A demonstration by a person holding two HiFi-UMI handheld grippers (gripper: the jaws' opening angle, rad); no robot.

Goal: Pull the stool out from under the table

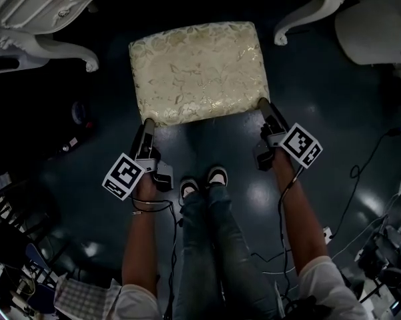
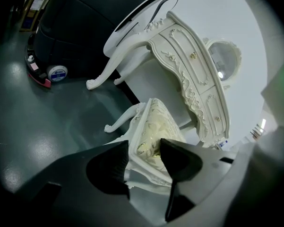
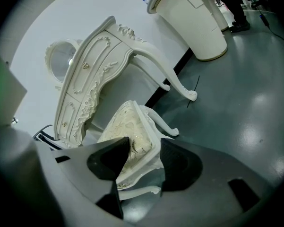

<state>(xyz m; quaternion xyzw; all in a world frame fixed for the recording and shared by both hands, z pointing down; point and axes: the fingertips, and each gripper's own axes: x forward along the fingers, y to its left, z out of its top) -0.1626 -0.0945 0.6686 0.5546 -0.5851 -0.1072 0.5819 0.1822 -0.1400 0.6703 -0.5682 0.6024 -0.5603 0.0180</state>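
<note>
Dark glossy floor reflecting lights, white wall, cables trailing at right

Stool is set on the floor, before the table; in the head view it is seen between the table's two front legs. The seat's near left corner is held between the jaws of the left gripper, and its near right corner between those of the right gripper. The person's shoes are placed on the floor behind the near edge, between the grippers. A tape roll lies left of the table, and cables lie to the right.
</note>
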